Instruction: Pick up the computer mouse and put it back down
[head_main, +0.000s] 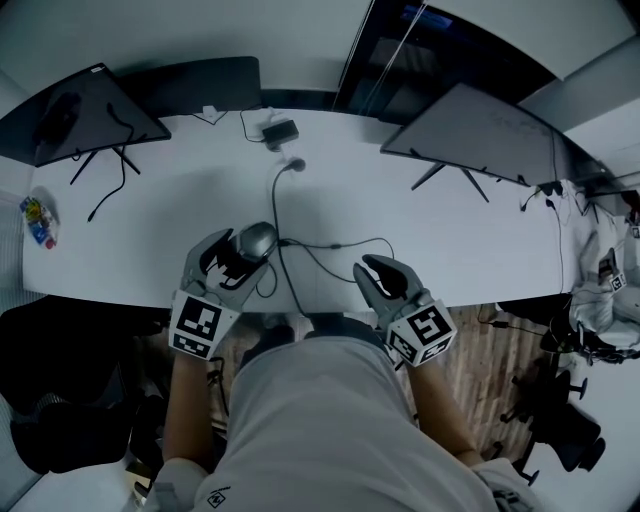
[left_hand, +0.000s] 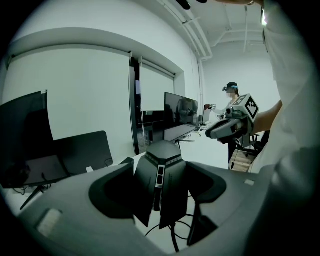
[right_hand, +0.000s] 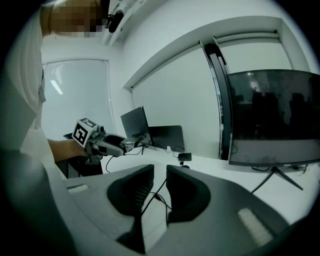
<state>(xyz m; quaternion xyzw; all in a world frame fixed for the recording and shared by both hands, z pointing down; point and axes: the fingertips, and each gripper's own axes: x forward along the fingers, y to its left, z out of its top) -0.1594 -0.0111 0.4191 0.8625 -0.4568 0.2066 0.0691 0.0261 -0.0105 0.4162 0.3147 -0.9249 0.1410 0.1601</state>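
Observation:
The grey computer mouse (head_main: 259, 239) is near the front edge of the white desk (head_main: 450, 230), left of centre. My left gripper (head_main: 242, 255) is shut on it. In the left gripper view the mouse (left_hand: 161, 172) fills the space between the jaws, nose pointing up, and its cable (left_hand: 172, 239) hangs below over the desk. My right gripper (head_main: 366, 268) hovers at the front edge to the right of the mouse. Its jaws stand almost together with nothing between them (right_hand: 155, 192); only a thin cable on the desk shows through the slit.
Two dark monitors (head_main: 80, 112) (head_main: 480, 128) stand tilted at the back left and back right, with a black panel (head_main: 200, 85) between them. A small adapter (head_main: 280, 130) and loose cables (head_main: 335, 245) lie mid-desk. A colourful packet (head_main: 38, 220) sits at the left edge. Another person (left_hand: 231, 95) stands far off.

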